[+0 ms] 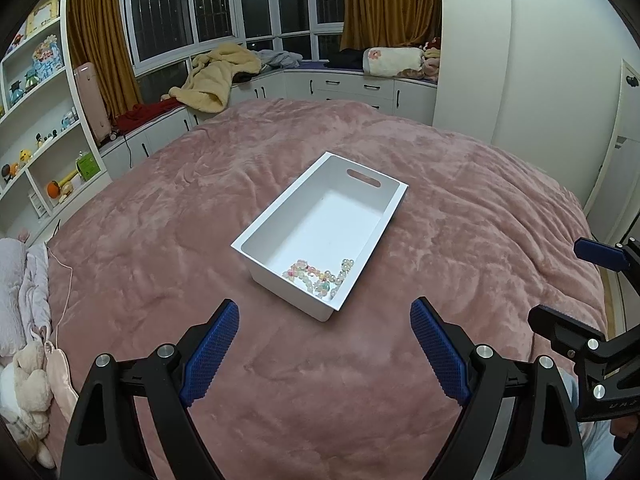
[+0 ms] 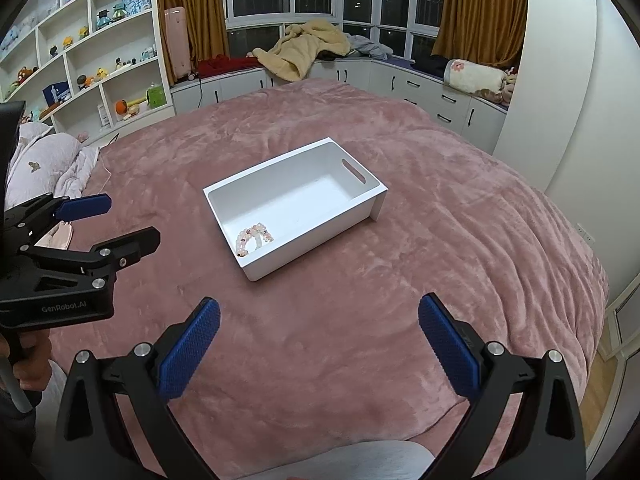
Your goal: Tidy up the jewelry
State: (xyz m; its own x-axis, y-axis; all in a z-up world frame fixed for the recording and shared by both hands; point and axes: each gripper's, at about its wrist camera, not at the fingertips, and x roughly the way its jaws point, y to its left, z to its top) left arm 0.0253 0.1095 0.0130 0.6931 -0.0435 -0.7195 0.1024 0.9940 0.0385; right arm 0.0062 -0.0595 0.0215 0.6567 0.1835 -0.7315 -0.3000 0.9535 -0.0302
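A white rectangular bin (image 1: pixel 352 168) (image 2: pixel 260 170) with a handle slot rests on the pink bedspread. Pastel beaded bracelets (image 1: pixel 320 276) (image 2: pixel 253 238) lie in its near corner. My left gripper (image 1: pixel 324 312) hovers open just short of the bin's near end, nothing between its blue pads. My right gripper (image 2: pixel 320 312) also stands open and empty, a little back from the bin. In the right wrist view the left gripper (image 2: pixel 120 220) shows at the left edge, open. The right gripper's fingers (image 1: pixel 600 254) appear at the right edge of the left wrist view.
The pink blanket (image 1: pixel 200 240) (image 2: pixel 440 240) covers a wide bed. Pillows and plush toys (image 1: pixel 24 320) lie at its left side. White shelves with figurines (image 2: pixel 80 60) stand left, and window-seat cabinets with clothes (image 2: pixel 304 48) are beyond the bed.
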